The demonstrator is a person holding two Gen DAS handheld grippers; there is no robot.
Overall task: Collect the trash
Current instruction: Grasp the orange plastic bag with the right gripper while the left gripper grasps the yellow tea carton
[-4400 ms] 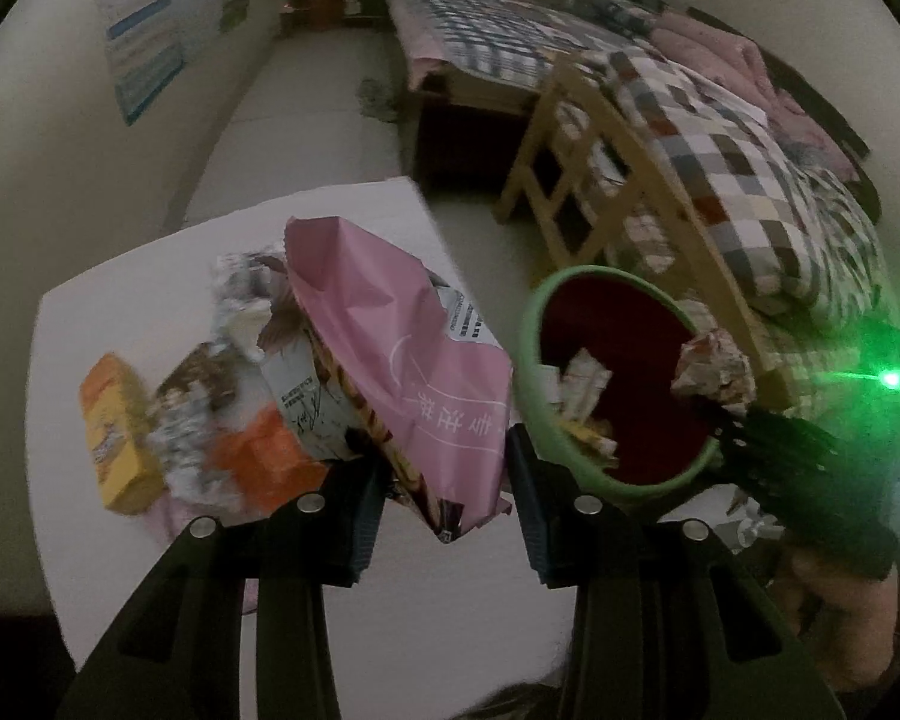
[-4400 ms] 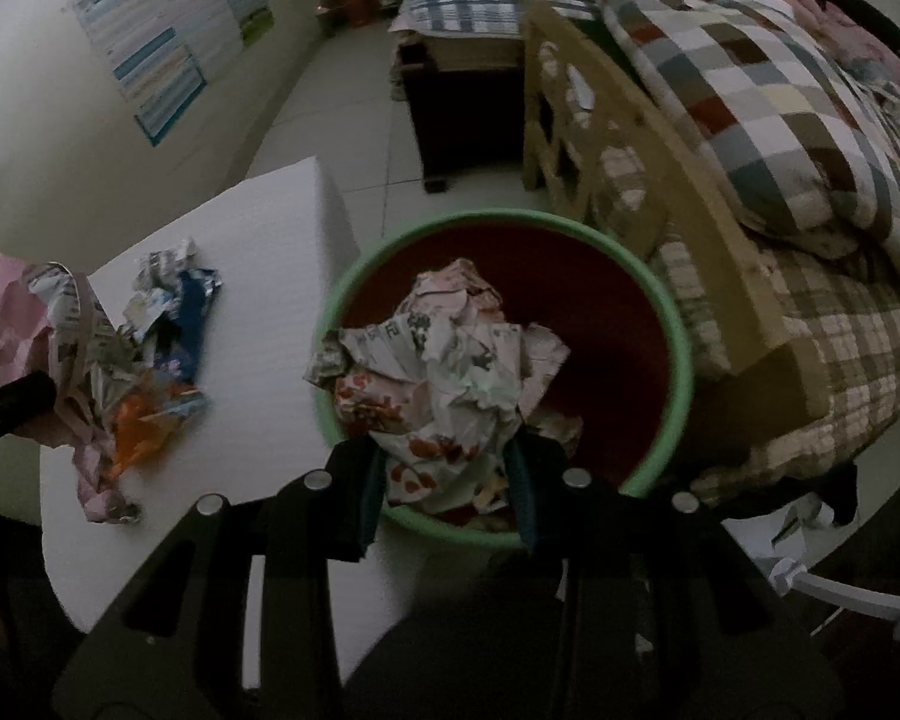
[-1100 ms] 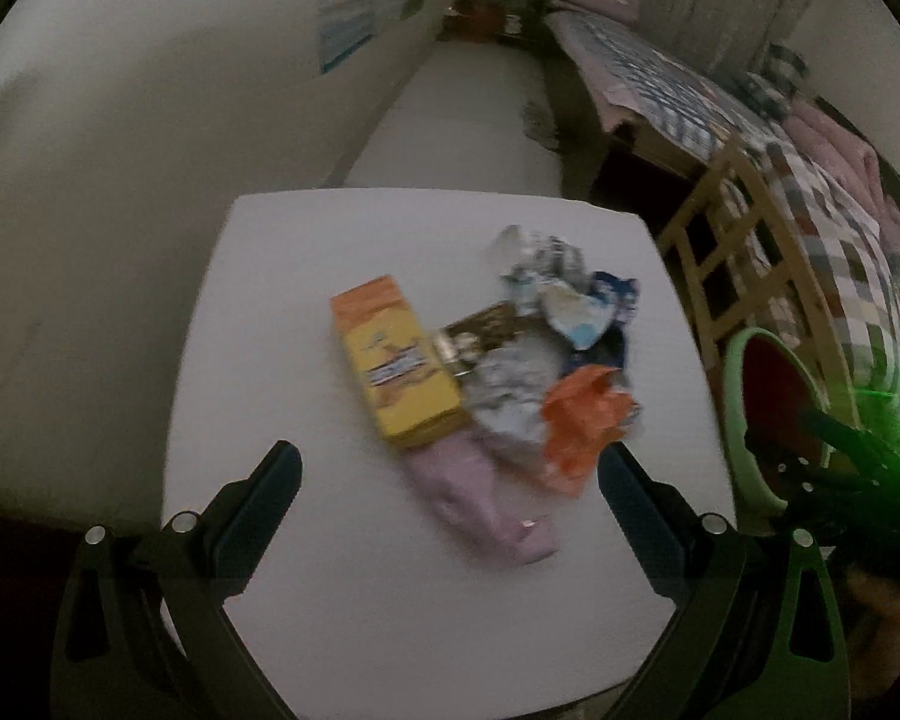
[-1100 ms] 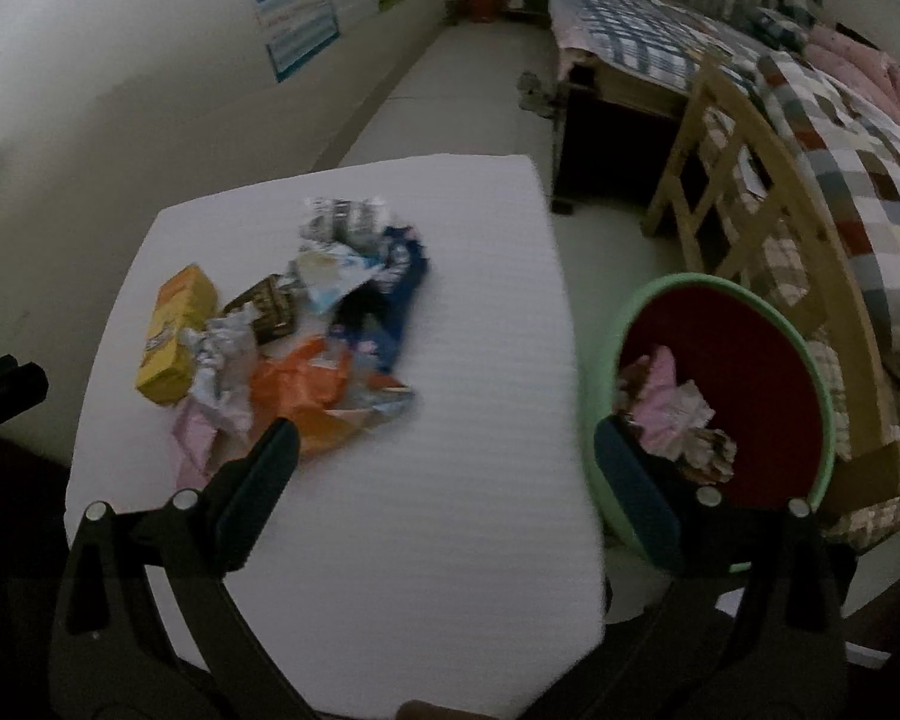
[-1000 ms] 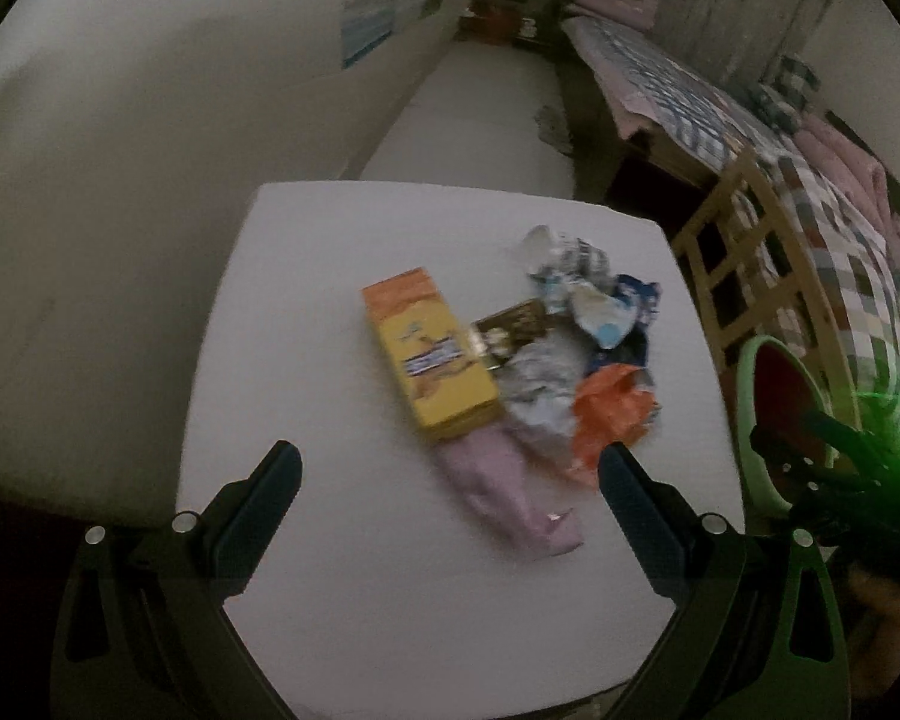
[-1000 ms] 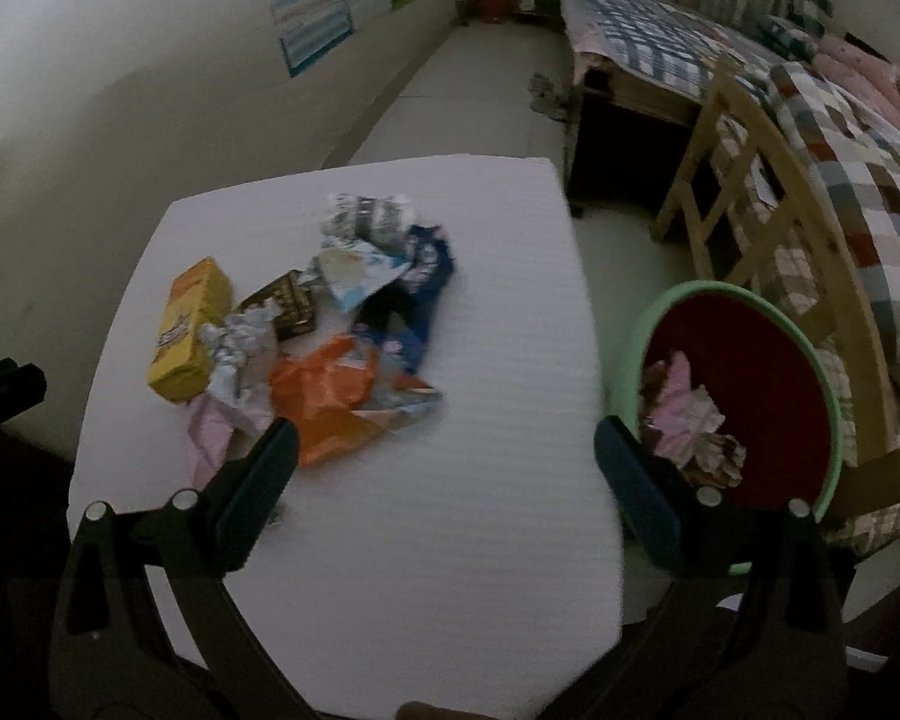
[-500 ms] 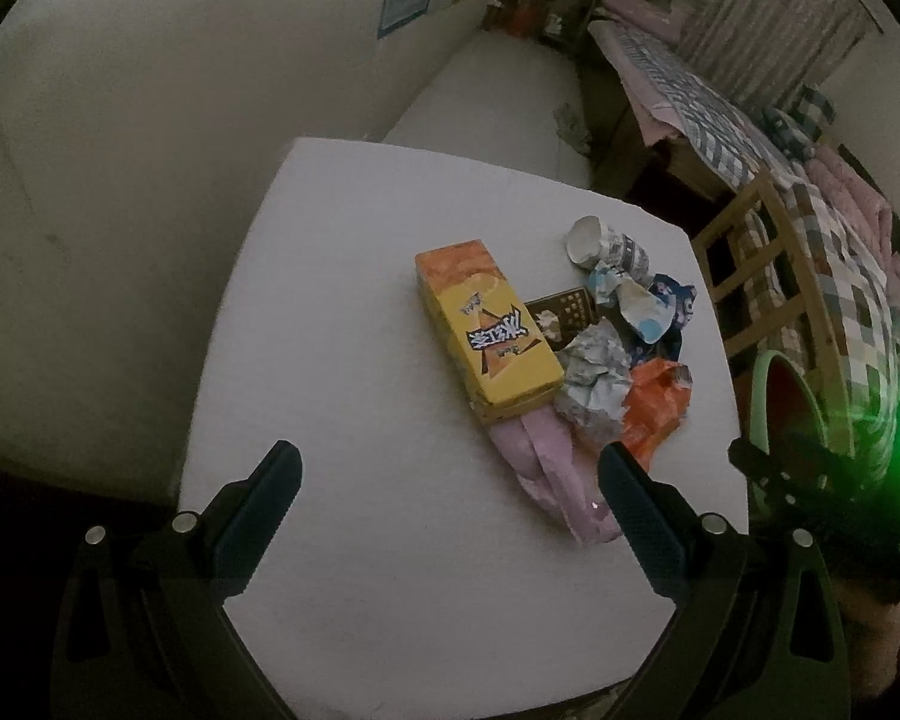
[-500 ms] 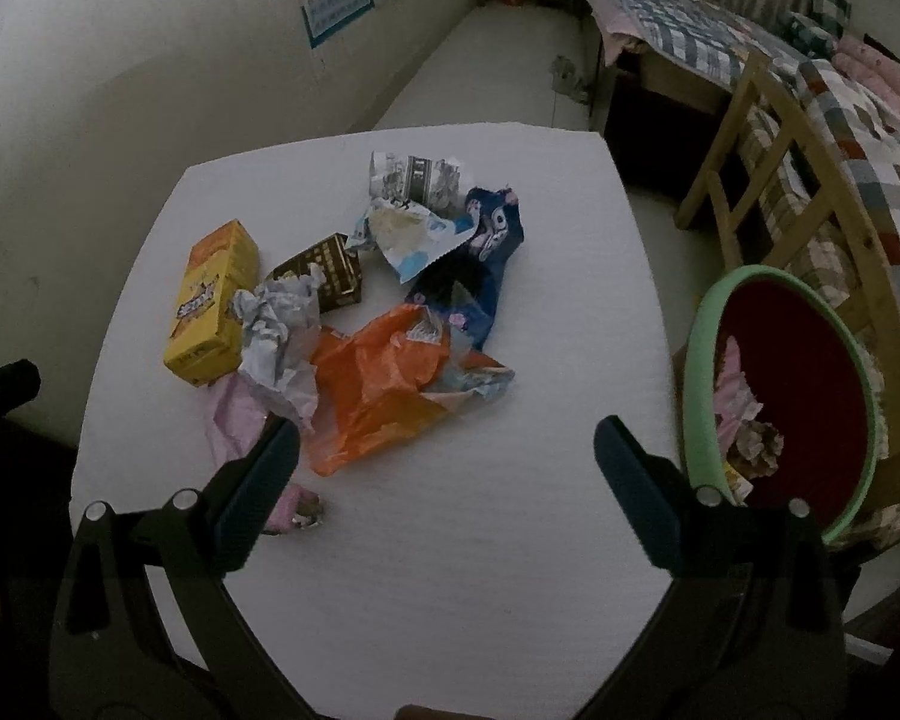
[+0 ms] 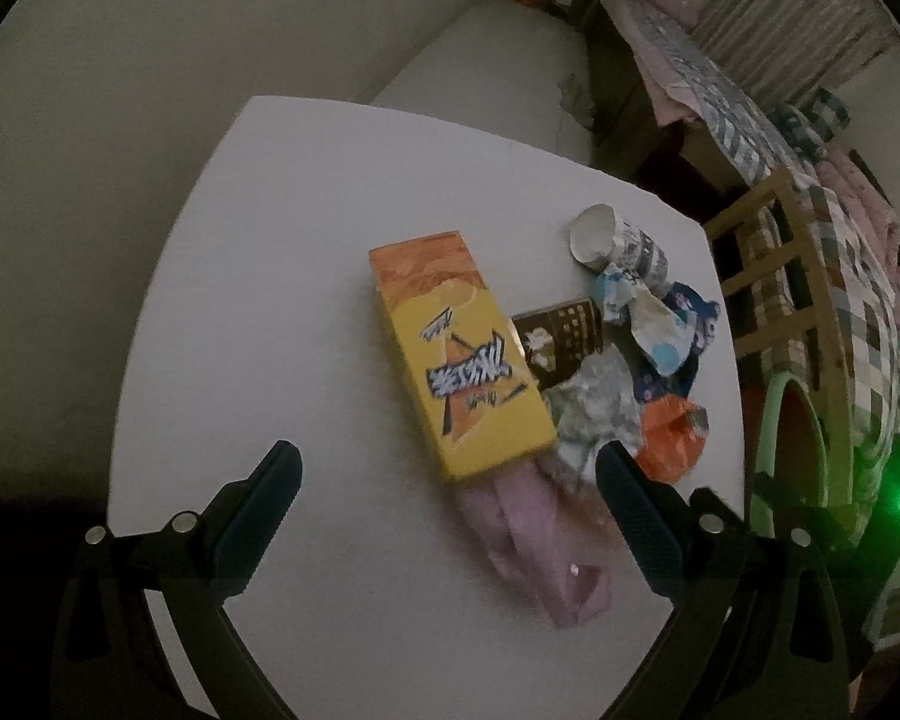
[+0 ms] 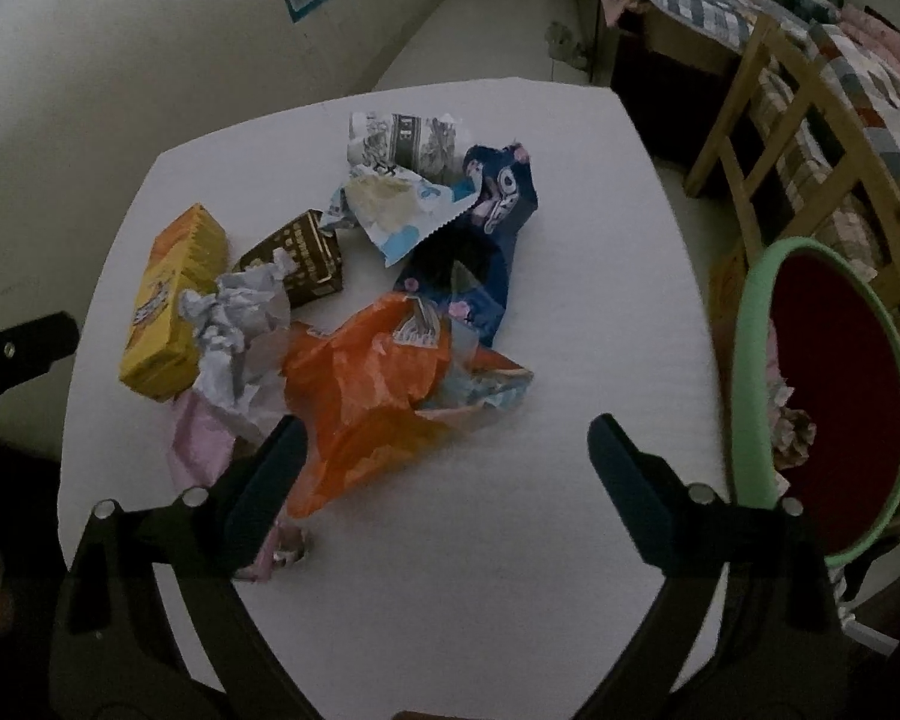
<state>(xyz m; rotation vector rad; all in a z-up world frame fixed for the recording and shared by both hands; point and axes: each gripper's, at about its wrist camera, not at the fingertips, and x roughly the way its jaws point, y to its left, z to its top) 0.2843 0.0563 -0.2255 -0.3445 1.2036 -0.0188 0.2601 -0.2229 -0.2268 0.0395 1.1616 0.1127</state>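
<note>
A pile of trash lies on the white table [image 9: 306, 252]: a yellow-orange box [image 9: 459, 354] [image 10: 171, 306], a brown packet [image 9: 561, 339] [image 10: 300, 261], crumpled silver paper [image 10: 234, 324], an orange bag [image 10: 366, 396], a blue wrapper [image 10: 486, 240], a pink wrapper [image 9: 534, 534] and a paper cup [image 9: 615, 240]. My left gripper [image 9: 447, 480] is open and empty, hovering just before the yellow box. My right gripper [image 10: 444, 450] is open and empty over the orange bag. The green-rimmed red bin [image 10: 834, 384] holds some crumpled trash.
The bin stands off the table's right edge, also seen in the left wrist view [image 9: 780, 438]. A wooden chair [image 10: 798, 120] and a bed with checked quilt [image 10: 870, 78] stand behind it. A wall [image 9: 150, 60] runs along the left.
Both grippers, open since dropping their trash in the bin, have moved lower and closer to the pile. The yellow box now looms larger before the left gripper.
</note>
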